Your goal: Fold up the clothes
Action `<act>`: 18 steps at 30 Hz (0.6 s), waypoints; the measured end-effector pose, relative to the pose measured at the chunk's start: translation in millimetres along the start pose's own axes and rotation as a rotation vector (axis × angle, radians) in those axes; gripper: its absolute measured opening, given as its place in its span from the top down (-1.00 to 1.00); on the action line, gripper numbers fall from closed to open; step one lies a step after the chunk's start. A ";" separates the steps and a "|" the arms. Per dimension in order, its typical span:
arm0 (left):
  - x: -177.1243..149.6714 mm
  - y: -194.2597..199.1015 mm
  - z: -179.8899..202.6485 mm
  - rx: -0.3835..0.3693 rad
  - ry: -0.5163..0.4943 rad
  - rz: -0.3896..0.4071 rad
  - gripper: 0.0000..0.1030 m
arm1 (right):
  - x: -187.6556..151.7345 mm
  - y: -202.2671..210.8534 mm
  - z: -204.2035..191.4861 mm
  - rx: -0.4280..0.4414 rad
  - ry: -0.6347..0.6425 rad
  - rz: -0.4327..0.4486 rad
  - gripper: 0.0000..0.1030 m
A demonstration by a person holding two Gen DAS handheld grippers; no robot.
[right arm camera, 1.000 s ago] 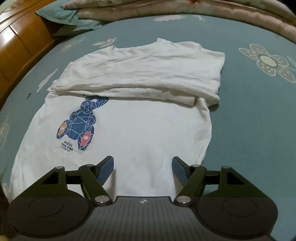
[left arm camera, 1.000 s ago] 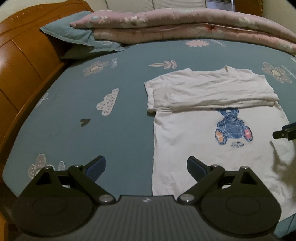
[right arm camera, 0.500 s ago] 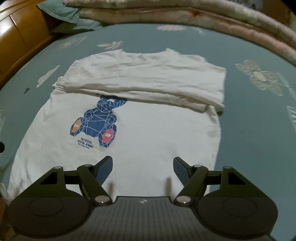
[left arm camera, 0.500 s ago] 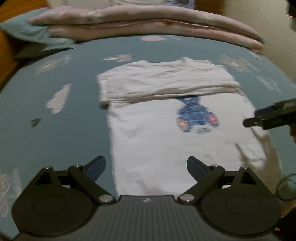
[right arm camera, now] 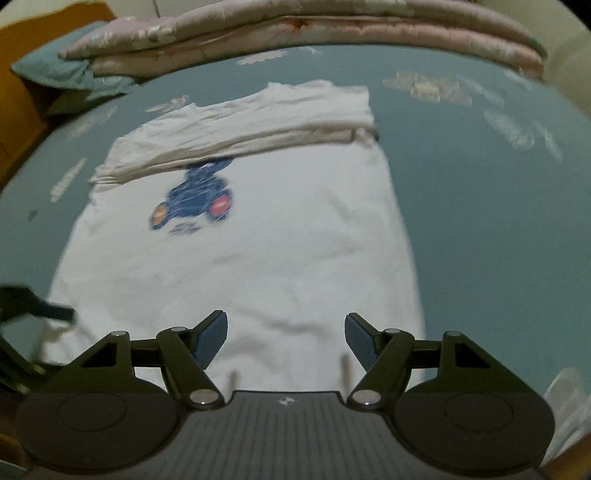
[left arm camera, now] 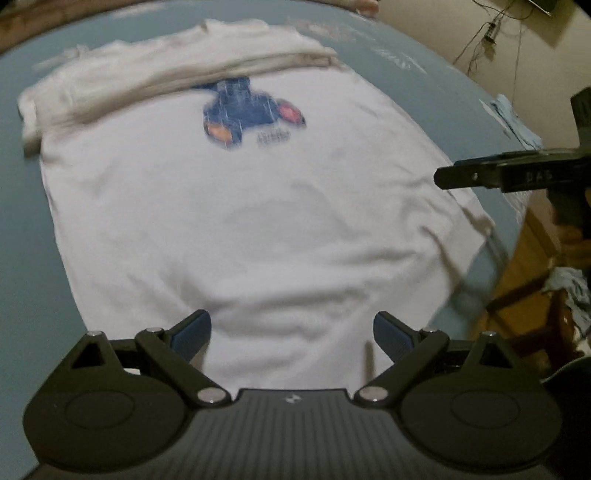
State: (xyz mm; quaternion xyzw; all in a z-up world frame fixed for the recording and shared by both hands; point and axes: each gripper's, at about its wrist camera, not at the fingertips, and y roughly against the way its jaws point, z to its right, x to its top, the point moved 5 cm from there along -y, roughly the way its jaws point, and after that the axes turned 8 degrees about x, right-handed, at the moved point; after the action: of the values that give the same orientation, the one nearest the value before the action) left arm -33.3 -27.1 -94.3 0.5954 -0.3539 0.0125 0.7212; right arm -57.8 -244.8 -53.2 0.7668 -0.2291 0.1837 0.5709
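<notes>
White T-shirt [left arm camera: 236, 221] with blue bear print [right arm camera: 195, 199] spread flat on teal bed sheet [right arm camera: 480, 229], top part folded down. Left gripper [left arm camera: 291, 332] and right gripper [right arm camera: 284, 332] poised over bottom hem, jaws wide apart, empty. Folded pink quilt [right arm camera: 295, 26] beyond.

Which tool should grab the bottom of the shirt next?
Probably both: the left tool and the right tool, both open, each hang above the near hem of the white T-shirt.
</notes>
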 end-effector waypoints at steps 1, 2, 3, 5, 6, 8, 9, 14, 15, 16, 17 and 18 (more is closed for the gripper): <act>-4.0 0.1 1.3 -0.006 -0.003 -0.004 -0.94 | -5.4 -1.9 1.1 0.001 -0.018 -0.006 -0.46; -8.0 0.1 2.7 -0.011 -0.007 -0.008 -0.94 | -10.8 -4.0 2.3 0.001 -0.036 -0.013 -0.46; -12.0 0.2 4.0 -0.017 -0.010 -0.013 -0.95 | -16.1 -6.1 3.6 0.001 -0.054 -0.020 -0.46; -20.0 0.3 6.6 -0.028 -0.017 -0.021 -0.97 | -26.8 -10.2 6.0 0.001 -0.090 -0.033 -0.46; -24.0 0.3 8.0 -0.033 -0.020 -0.025 -0.97 | -30.6 -8.7 3.5 -0.009 -0.086 -0.024 -0.44; -32.0 0.5 10.6 -0.044 -0.027 -0.033 -0.97 | -36.2 -5.6 0.6 -0.035 -0.069 -0.020 -0.44; -36.0 0.5 11.9 -0.050 -0.031 -0.038 -0.98 | -38.1 -3.9 0.8 -0.050 -0.060 -0.019 -0.45; -45.9 8.9 -2.4 -0.017 -0.021 -0.036 -0.98 | -51.3 11.3 -2.8 -0.073 -0.014 0.063 -0.44; -45.8 13.9 -1.9 -0.001 -0.007 -0.013 -0.98 | -51.5 14.5 -11.0 -0.045 0.029 0.094 -0.44; -45.7 19.3 -1.7 0.015 0.010 0.011 -0.98 | -51.7 17.9 -19.2 -0.016 0.071 0.125 -0.41; -45.7 25.8 -2.8 0.035 0.033 0.042 -0.98 | -50.1 18.9 -30.8 0.029 0.118 0.155 -0.26; -46.0 32.5 -4.1 0.057 0.058 0.073 -0.98 | -48.1 17.0 -44.1 0.076 0.170 0.170 -0.02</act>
State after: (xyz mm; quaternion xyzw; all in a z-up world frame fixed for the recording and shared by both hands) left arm -80.0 4.4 -91.0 0.6017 -0.3540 0.0660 0.7130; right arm -108.1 -199.8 -53.5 0.7472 -0.2368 0.3044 0.5412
